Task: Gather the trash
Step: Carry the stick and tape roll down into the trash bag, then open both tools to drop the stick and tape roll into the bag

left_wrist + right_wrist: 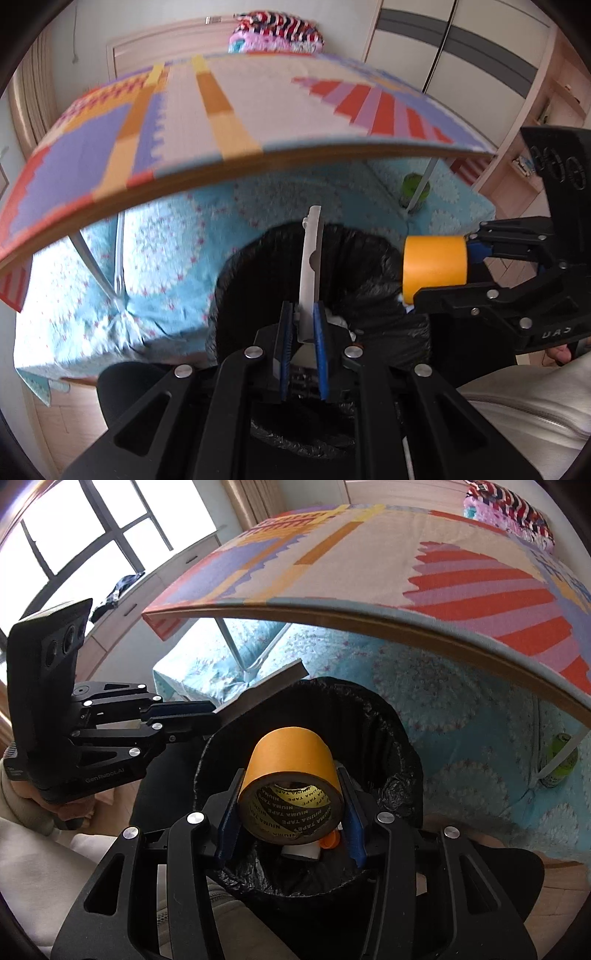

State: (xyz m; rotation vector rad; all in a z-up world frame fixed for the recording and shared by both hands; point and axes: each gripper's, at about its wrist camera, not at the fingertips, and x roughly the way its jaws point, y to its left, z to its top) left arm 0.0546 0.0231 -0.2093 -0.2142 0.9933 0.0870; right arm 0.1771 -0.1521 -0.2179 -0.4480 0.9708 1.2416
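Observation:
My left gripper (303, 314) is shut on a flat grey strip (309, 266), held over the open mouth of a bin lined with a black bag (266, 266). In the right wrist view the same strip (258, 692) sticks out from the left gripper (218, 714) above the bin's rim (391, 716). My right gripper (291, 805) is shut on a roll of orange tape (291, 764) over the bin opening. The roll (434, 264) also shows in the left wrist view, at the bin's right edge. White and orange bits of trash (321, 845) lie inside the bag.
A folding table with a colourful patterned top (229, 110) overhangs the bin. Behind it is a bed with a blue floral cover (166, 236). A green can (561, 760) stands near a table leg. The person's grey clothing (535, 398) is at lower right.

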